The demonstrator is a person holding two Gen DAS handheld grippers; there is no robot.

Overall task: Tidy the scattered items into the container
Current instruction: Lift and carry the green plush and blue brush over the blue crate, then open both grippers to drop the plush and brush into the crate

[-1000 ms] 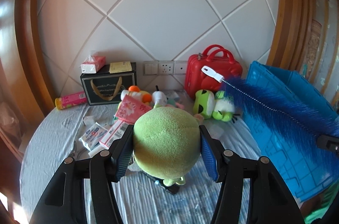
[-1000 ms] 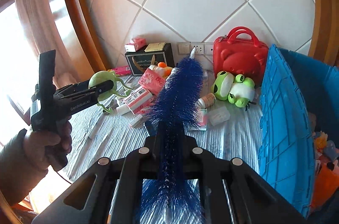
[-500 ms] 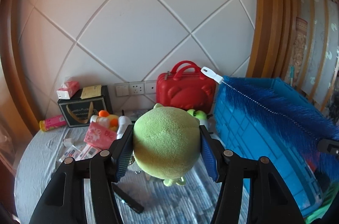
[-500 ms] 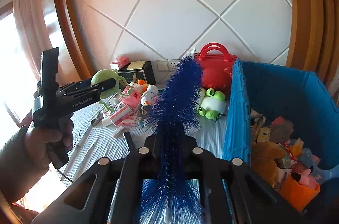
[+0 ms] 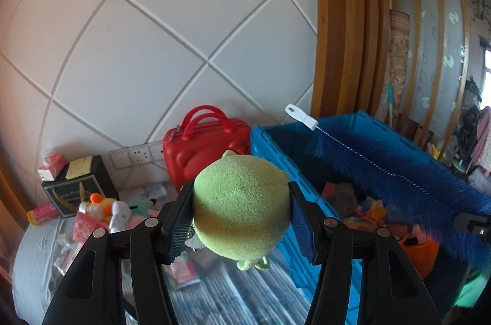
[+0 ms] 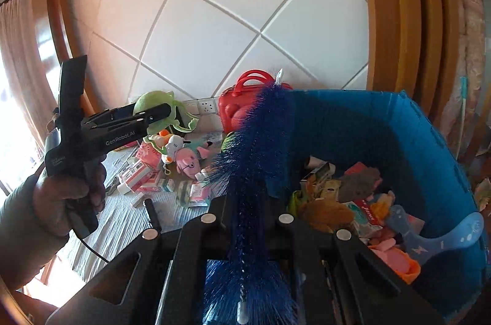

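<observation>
My left gripper [image 5: 241, 220] is shut on a round green plush toy [image 5: 241, 208], its blue pads pressing both sides, held in the air just left of the blue crate [image 5: 276, 146]. The same left gripper [image 6: 153, 111] shows from the side in the right wrist view, gripped by a person's hand [image 6: 67, 196], with the green plush toy [image 6: 155, 100] at its tip. My right gripper [image 6: 245, 199] is shut on a long blue bottle brush [image 6: 260, 140]. The bottle brush [image 5: 383, 168] slants over the blue crate [image 6: 429, 134], which holds several toys and packets.
A red mini suitcase [image 5: 205, 146] stands against the tiled wall beside the crate. Plush toys [image 6: 184, 153], small boxes [image 6: 138, 174] and a black gift box [image 5: 76, 186] lie scattered on the striped tablecloth [image 6: 122, 220] to the left. Wooden door frame [image 5: 343, 17] rises behind the crate.
Both grippers have swung right and risen, from over the table's clutter to the crate; the crate's inside now shows. Grips on the plush toy and the brush are unchanged.
</observation>
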